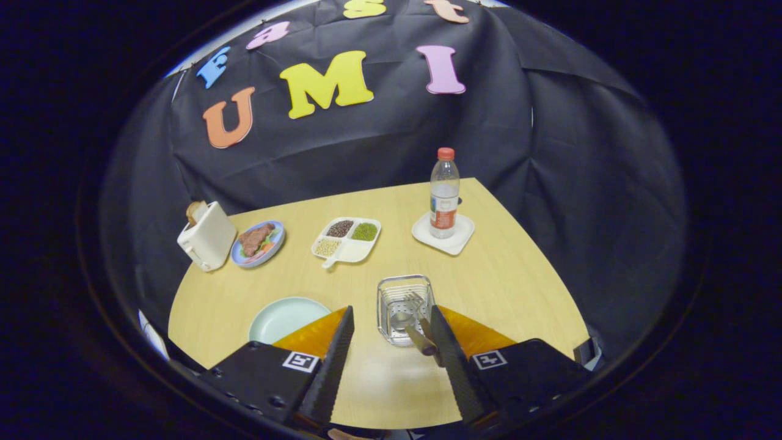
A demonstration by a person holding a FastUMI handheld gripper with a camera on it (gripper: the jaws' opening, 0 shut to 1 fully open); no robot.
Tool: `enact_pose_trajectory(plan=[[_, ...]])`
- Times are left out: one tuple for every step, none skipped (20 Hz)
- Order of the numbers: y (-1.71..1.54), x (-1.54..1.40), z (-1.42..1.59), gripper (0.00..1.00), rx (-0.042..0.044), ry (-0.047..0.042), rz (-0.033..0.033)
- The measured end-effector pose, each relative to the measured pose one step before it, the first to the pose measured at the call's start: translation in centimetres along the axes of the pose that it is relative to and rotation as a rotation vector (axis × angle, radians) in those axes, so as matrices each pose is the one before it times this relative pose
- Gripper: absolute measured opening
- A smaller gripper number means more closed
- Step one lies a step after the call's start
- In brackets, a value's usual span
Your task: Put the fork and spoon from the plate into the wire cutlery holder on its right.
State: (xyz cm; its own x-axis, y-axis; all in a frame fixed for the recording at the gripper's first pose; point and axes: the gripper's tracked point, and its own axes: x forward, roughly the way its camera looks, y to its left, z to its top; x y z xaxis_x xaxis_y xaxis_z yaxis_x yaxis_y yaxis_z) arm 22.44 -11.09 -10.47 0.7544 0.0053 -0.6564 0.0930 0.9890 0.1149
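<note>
Black cloth hangs behind a pale wooden desk (pixel 501 275) with a curved front edge, and you are looking down at it over the hand-held gripper (pixel 391 333). Your hand-held gripper stands wide apart, its fingers holding nothing; bare desk shows between them.

Just ahead of the fingers, nearer the right one, sits the clear, square wire cutlery holder (pixel 404 308). Both pieces are already inside it. The metal fork (pixel 418 313) lies on a slant, its tines pointing away from you toward the far side of the holder and its long axis running back toward the right finger. Its dark handle end pokes out over the near rim and sits just beside that finger's inner face; you cannot tell whether they touch. The metal spoon (pixel 403 320) lies alongside the fork on its left, bowl in the holder's bottom, its axis roughly parallel to the fork's.

To the left of the holder, partly hidden by your left finger, is the round pale green plate (pixel 282 318), with nothing on the part that shows.

Further back you have a white divided tray of grains (pixel 346 239), a blue plate of meat and vegetables (pixel 258 243), a white toaster with bread in it (pixel 206 243), and a clear plastic bottle with a red cap (pixel 444 195) standing upright on a white square coaster (pixel 443 234).
</note>
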Motion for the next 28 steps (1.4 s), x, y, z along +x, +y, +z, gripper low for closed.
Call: enact_pose_trajectory(plan=[[0.325, -0.586, 0.054, 0.78, -0.00437, -0.01304, 0.00278], [0.176, -0.503, 0.108, 0.80, -0.00247, -0.01271, -0.00056], [0.381, -0.621, 0.138, 0.80, -0.00138, -0.01514, 0.00463], [0.363, -0.633, 0.111, 0.84, -0.00583, -0.01793, 0.00212], [0.297, -0.625, 0.170, 0.88, -0.00946, -0.02299, -0.00282], [0.472, -0.796, 0.236, 0.90, -0.00931, -0.02757, 0.00052], [0.587, -0.994, 0.187, 0.93, -0.00688, -0.02944, 0.00252], [0.641, -0.968, 0.205, 0.95, -0.00572, -0.03062, 0.00147], [0.699, -1.042, 0.214, 0.95, -0.00710, -0.03044, 0.00367], [0.851, -1.237, 0.232, 0.95, -0.00895, -0.03182, 0.00708], [0.815, -1.165, 0.183, 0.95, -0.01164, -0.02785, 0.00528], [0.796, -1.246, 0.047, 0.95, -0.01066, -0.02392, 0.00375], [0.752, -1.184, 0.065, 0.95, -0.00961, -0.02127, 0.00400], [0.790, -1.215, 0.013, 0.95, -0.00737, -0.01956, 0.00652], [0.657, -1.162, 0.026, 0.95, -0.00607, -0.01790, 0.00460], [0.582, -1.220, -0.018, 0.95, -0.00475, -0.01978, 0.00284], [0.492, -1.224, 0.058, 0.95, -0.00407, -0.02200, 0.00106], [0.391, -1.274, 0.149, 0.95, -0.00592, -0.03005, -0.00370], [0.398, -1.304, 0.247, 0.95, -0.00737, -0.03279, -0.00311], [0.295, -1.340, 0.137, 0.95, -0.00693, -0.03255, -0.00487], [0.320, -1.250, 0.028, 0.96, -0.00683, -0.02598, -0.00109], [0.428, -1.240, -0.064, 0.96, -0.00658, -0.01879, 0.00034], [0.209, -1.041, -0.117, 0.96, -0.00719, -0.01308, -0.00270], [0.143, -1.000, -0.213, 0.96, -0.00383, -0.00980, -0.00322], [0.109, -0.849, -0.232, 0.97, -0.00274, -0.00715, -0.00323], [0.058, -0.829, -0.203, 0.97, -0.00055, -0.00858, -0.00492], [0.003, -0.803, -0.191, 0.97, -0.00028, -0.01123, -0.00331], [0.114, -0.700, -0.261, 0.97, 0.00489, -0.01055, 0.00090]])
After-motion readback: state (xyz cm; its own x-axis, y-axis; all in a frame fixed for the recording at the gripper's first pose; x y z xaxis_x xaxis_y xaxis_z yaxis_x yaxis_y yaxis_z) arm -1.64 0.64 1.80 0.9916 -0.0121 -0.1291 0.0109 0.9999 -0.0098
